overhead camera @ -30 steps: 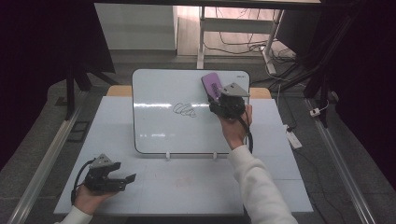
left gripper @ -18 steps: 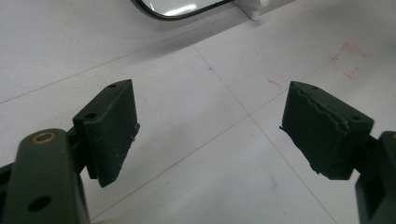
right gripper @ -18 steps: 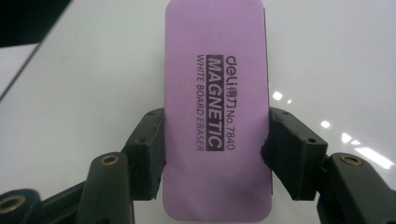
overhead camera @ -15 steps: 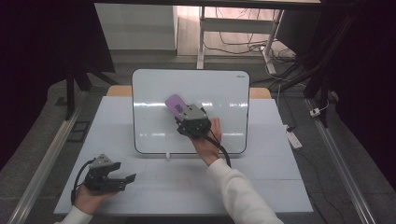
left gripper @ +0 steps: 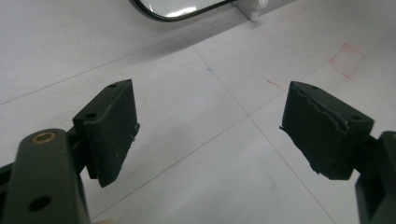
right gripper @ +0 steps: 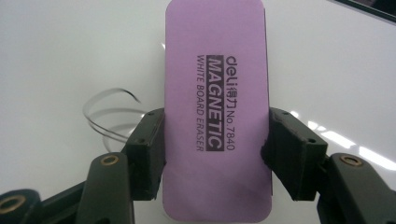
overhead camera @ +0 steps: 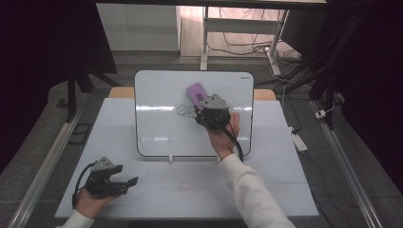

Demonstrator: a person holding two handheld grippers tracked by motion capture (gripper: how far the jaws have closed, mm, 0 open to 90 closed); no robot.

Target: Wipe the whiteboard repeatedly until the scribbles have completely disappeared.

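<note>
**Eraser held flat against the board, beside the scribble**

Tongs in the right hand, the right gripper (overhead camera: pixel 205 110), were clamped on the long sides of a purple eraser (right gripper: pixel 215 112), one jaw on each edge, so the printed top faced the camera and the wiping face lay against the whiteboard (overhead camera: pixel 157 128). That side-on hold looked chosen to keep the pad flat and free to slide. In the high view the eraser (overhead camera: pixel 197 93) sat on the upper middle of the board, just beside a looping pen scribble (overhead camera: pixel 185 111), which showed at the left jaw in the right gripper view (right gripper: pixel 112 116). Part of the scribble remained, so the wiping seemed unfinished.

The left gripper (overhead camera: pixel 116 180) rested low on the table (overhead camera: pixel 285 190), near the front edge and well apart from the board, apparently parked out of the way. Its jaws stood wide apart with nothing between them (left gripper: pixel 208 135).

No boxes, trays or other containers were on the table. The board stood propped on small white feet (overhead camera: pixel 171 158).
</note>
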